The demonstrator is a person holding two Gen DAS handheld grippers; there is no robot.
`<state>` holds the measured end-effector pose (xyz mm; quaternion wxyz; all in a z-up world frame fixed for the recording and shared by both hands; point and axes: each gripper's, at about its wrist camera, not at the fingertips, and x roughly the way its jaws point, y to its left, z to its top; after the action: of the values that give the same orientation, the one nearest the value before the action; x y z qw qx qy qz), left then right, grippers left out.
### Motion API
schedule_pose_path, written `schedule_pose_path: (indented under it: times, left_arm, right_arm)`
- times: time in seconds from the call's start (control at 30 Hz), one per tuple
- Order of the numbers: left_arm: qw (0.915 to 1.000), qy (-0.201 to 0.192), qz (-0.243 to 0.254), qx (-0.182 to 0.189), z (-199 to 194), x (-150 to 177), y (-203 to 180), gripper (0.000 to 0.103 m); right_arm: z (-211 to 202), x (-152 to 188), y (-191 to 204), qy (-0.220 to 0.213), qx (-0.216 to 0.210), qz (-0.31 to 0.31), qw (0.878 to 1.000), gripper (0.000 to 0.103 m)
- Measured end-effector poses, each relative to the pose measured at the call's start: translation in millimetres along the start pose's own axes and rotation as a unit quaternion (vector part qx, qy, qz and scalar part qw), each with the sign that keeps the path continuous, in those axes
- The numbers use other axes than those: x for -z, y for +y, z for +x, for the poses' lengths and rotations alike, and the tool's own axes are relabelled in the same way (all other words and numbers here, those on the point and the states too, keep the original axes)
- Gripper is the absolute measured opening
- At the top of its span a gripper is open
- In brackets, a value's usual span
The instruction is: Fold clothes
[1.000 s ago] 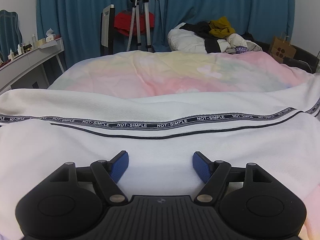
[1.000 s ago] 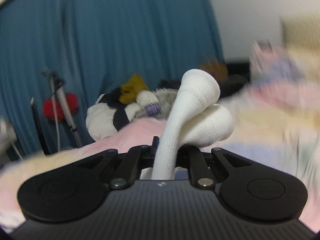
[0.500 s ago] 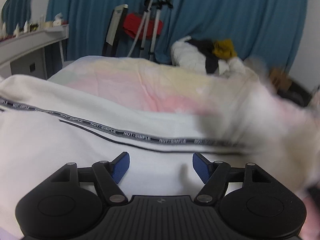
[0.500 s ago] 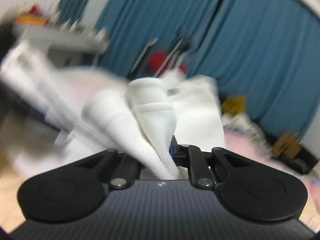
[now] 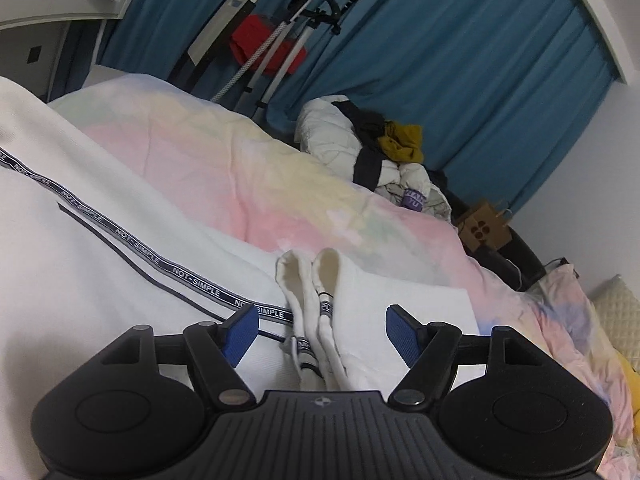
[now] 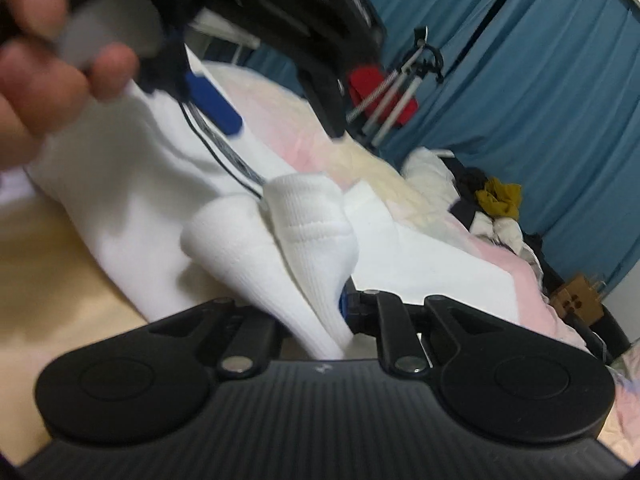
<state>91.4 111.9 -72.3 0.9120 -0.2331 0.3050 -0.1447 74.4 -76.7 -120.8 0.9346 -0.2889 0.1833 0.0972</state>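
A pair of white socks lies side by side on a white garment with a "NOT-SIMPLE" black band, spread on the bed. My left gripper is open, its blue pads either side of the socks' lower part. In the right wrist view my right gripper is shut on the white socks, whose toes stick forward over the white garment. The left gripper's blue pad and the hand holding it show at upper left.
The bed has a pastel pink and yellow cover. A heap of clothes lies at its far end before blue curtains. A tripod with something red and a white desk stand at left. A cardboard box sits right.
The right gripper has swung from the right over to the white garment, carrying the socks down onto it. The socks now lie between the left gripper's open pads. The left view has tilted.
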Motion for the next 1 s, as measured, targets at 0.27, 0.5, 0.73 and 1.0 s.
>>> schedule_pose_path:
  times: [0.27,0.5,0.73,1.0]
  left_arm:
    - [0.9988,0.0,0.038,-0.03,5.9,3.1,-10.5,0.072]
    - [0.9974,0.006,0.051,-0.051,15.2,9.2,-6.4,0.072]
    - [0.997,-0.009,0.058,-0.051,4.4,9.3,-8.3,0.073]
    - [0.9953,-0.013,0.08,-0.052,-1.7,13.5,-14.2,0.073]
  right_arm:
    - [7.5,9.5,-9.3,-0.025,-0.06,0.063,0.996,0.014]
    - [8.1,8.6,-31.0,-0.014,-0.109,0.158,0.981,0.019]
    - [11.0,12.5,-48.0,-0.017,-0.161,0.218,0.962,0.061]
    - [-9.4,8.9,-85.0,-0.006,-0.208,0.308,0.928,0.069]
